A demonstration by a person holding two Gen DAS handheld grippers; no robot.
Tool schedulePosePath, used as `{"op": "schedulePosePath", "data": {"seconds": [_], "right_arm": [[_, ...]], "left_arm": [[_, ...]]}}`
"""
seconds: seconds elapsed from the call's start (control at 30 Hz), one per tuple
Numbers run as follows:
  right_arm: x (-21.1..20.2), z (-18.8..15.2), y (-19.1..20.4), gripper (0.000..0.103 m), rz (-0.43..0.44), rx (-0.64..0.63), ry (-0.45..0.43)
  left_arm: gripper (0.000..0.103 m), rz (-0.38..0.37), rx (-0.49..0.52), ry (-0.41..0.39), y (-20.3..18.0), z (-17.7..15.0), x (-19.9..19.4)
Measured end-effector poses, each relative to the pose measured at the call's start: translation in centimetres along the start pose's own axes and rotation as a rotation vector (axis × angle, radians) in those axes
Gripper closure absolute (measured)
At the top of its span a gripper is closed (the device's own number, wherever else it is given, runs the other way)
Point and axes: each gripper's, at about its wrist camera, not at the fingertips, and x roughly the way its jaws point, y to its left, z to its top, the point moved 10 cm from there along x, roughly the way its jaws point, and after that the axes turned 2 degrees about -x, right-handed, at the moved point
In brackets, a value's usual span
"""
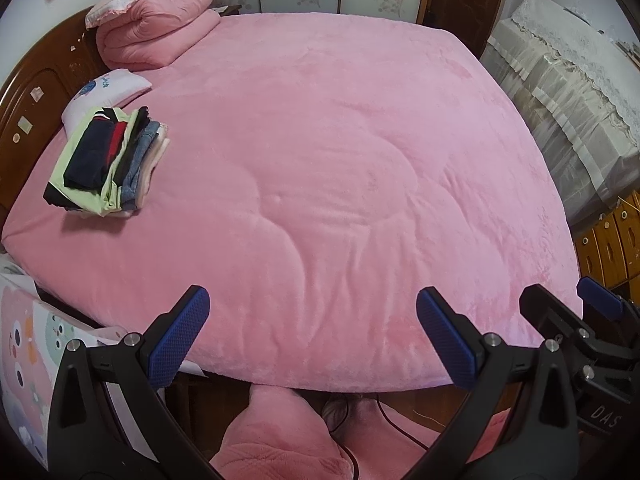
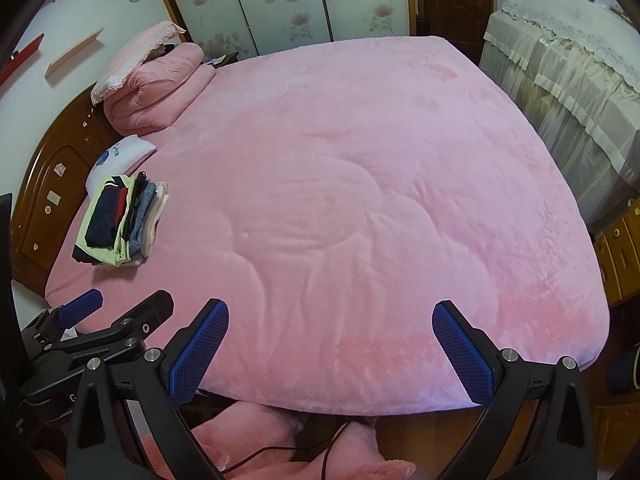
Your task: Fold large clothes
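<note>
Left gripper [image 1: 312, 336]: hangs over the near edge of the bed, tilted down; its blue pads are spread wide with nothing between them.
Right gripper [image 2: 330, 354]: just beside the left one, also over the near edge; fingers spread wide and empty. It also shows at the right edge of the left wrist view.
Clothes: the only garments in view are a folded stack [image 1: 110, 160] near the wooden headboard [image 1: 36, 100], well apart from both grippers. No unfolded large garment lies on the bed.
Bed: covered by a smooth pink blanket [image 1: 340, 160], bare across the middle.
Other bedding: a rolled pink quilt [image 1: 156, 28] with a pillow on top sits at the far corner; a small white pillow [image 1: 106, 90] lies just behind the stack.
Below the grippers: pink fleece-covered legs [image 2: 256, 432] and a dark cable [image 2: 276, 450] on the floor.
Stage, judged: between garments; either the folding is finished or the next piece must be fetched from out of view.
Risk, reaching: the stack leans, with layers fanned to one side; a nudge from a pad could topple it.
Risk, wrong cloth: the jaws hang over the blanket edge; closing here would pinch the blanket and drag it off the bed.
Risk, cable: the cable runs by the feet; a step could snag it.
Risk, crowding: the two grippers are close together and could knock each other on a turn.
</note>
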Motion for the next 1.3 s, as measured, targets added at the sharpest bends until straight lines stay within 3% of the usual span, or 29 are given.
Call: {"op": "schedulePosePath", "data": {"seconds": [0.53, 1.3], "right_arm": [[2.2, -1.5, -1.7, 0.0, -0.008, -0.006, 0.05], [5.1, -1.1, -2.9, 0.0, -0.028, 0.028, 0.061]], "left_arm": [[0.001, 0.036, 0.003, 0.038, -1.0, -1.6, 1.1], [0.001, 0.043, 0.038, 0.015, -1.4, -1.0, 1.3]]}}
